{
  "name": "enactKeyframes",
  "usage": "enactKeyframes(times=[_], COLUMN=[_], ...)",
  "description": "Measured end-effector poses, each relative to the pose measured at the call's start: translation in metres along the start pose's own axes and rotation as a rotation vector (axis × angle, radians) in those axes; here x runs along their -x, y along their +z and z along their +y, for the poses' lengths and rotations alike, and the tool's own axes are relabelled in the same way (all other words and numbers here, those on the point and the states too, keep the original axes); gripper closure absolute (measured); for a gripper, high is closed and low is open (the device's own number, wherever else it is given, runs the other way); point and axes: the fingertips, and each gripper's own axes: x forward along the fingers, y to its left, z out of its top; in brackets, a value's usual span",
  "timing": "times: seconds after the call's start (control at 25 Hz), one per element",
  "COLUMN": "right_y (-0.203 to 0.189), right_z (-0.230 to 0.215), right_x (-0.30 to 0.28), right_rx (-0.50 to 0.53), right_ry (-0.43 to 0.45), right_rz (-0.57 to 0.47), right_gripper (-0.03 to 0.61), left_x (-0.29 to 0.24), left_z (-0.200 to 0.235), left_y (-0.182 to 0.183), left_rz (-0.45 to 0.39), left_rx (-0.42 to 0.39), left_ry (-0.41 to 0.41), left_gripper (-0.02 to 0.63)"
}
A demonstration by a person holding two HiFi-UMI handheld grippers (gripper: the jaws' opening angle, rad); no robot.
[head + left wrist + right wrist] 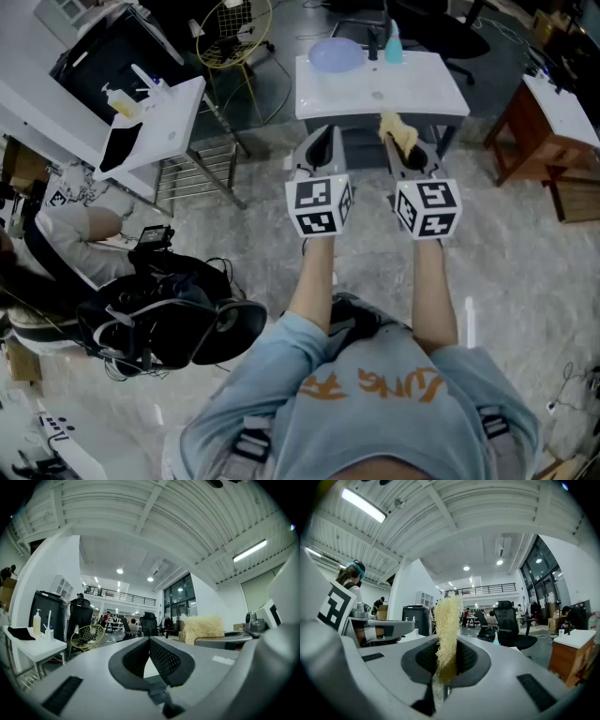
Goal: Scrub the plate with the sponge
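Observation:
A lavender plate (336, 54) lies at the back left of a white table (412, 89) in front of me. My right gripper (405, 150) is shut on a yellow fibrous sponge (399, 134), which sticks up from between its jaws (447, 630). It hangs short of the table's near edge. My left gripper (319, 142) is beside it at the same height, shut with nothing in it (149, 641). From the left gripper view the sponge (202, 627) shows to the right. Both grippers point upward and level into the room, away from the plate.
A teal bottle (394, 44) stands next to the plate. Another white table (159, 122) with bottles is at the left, a yellow wire chair (234, 33) behind it. A wooden desk (553, 122) stands at the right. A black bag (169, 319) lies on the floor at my left.

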Motion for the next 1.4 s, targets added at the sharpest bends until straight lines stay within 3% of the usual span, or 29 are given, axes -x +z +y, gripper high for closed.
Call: enactKeyframes(times=[0.16, 0.52, 0.76, 1.16, 1.4], right_y=[0.002, 0.026, 0.004, -0.025, -0.051], right_z=[-0.010, -0.012, -0.018, -0.103, -0.141], right_x=[-0.001, -0.014, -0.062, -0.218, -0.322], right_rx=[-0.016, -0.070, -0.077, -0.038, -0.074], right_ry=[-0.018, 0.067, 0.092, 0.025, 0.003], right_rz=[-0.016, -0.155, -0.198, -0.150, -0.022], right_gripper=[0.546, 0.543, 0.546, 0.547, 0.546], left_x=[-0.007, -0.023, -0.063, -0.230, -0.323], left_z=[-0.001, 0.013, 0.057, 0.136, 0.188], left_y=[0.003, 0.019, -0.008, -0.058, -0.097], left_rz=[-0.007, -0.073, -0.099, -0.036, 0.092], left_rx=[-0.005, 0.004, 0.043, 0.121, 0.171], left_ry=[-0.007, -0.009, 0.009, 0.024, 0.036], left_gripper=[0.612, 0.612, 0.612, 0.612, 0.612])
